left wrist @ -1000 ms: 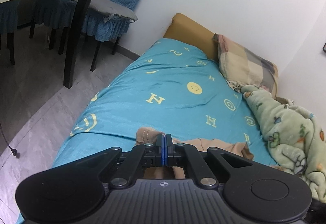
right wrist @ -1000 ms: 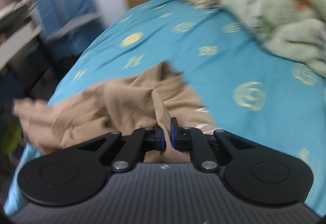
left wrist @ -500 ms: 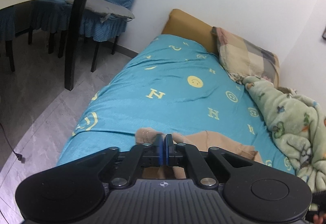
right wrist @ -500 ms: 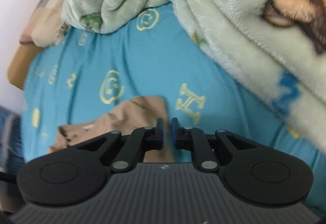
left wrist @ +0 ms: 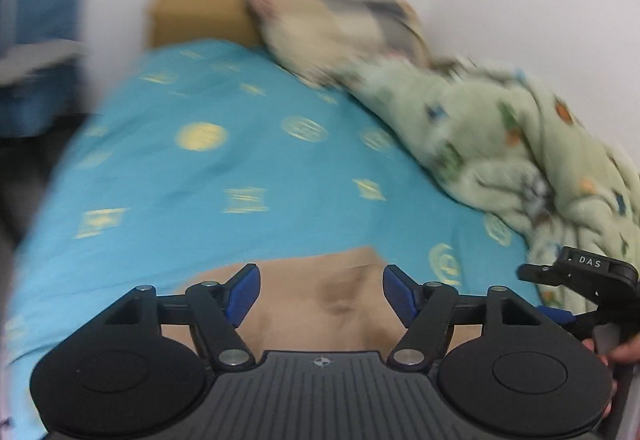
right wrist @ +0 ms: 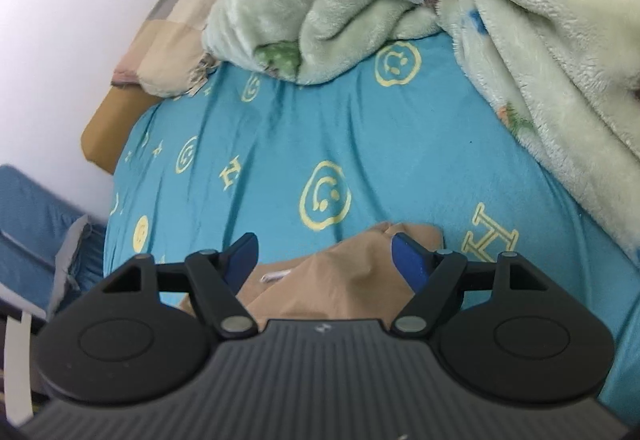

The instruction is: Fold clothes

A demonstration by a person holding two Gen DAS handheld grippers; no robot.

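A tan garment (left wrist: 320, 304) lies on the turquoise bed sheet (left wrist: 240, 167) at the near edge of the bed. My left gripper (left wrist: 321, 292) hovers over it, its jaws opening, blue pads apart and clear of the cloth. In the right wrist view the same tan garment (right wrist: 344, 280) lies bunched under my right gripper (right wrist: 325, 260), whose jaws are also opening, with the cloth below the gap and not pinched. The right gripper (left wrist: 580, 280) shows at the right edge of the left wrist view, with a hand behind it.
A pale green fleece blanket (right wrist: 480, 19) is heaped along the right side of the bed. A checked pillow (right wrist: 172, 39) and a mustard cushion (left wrist: 192, 15) lie at the head by the white wall. A blue-covered chair (left wrist: 36, 39) stands left of the bed.
Both grippers went from shut on the tan garment to wide open, letting it drop onto the sheet. The left gripper swung right, toward the blanket. The right view rolled.
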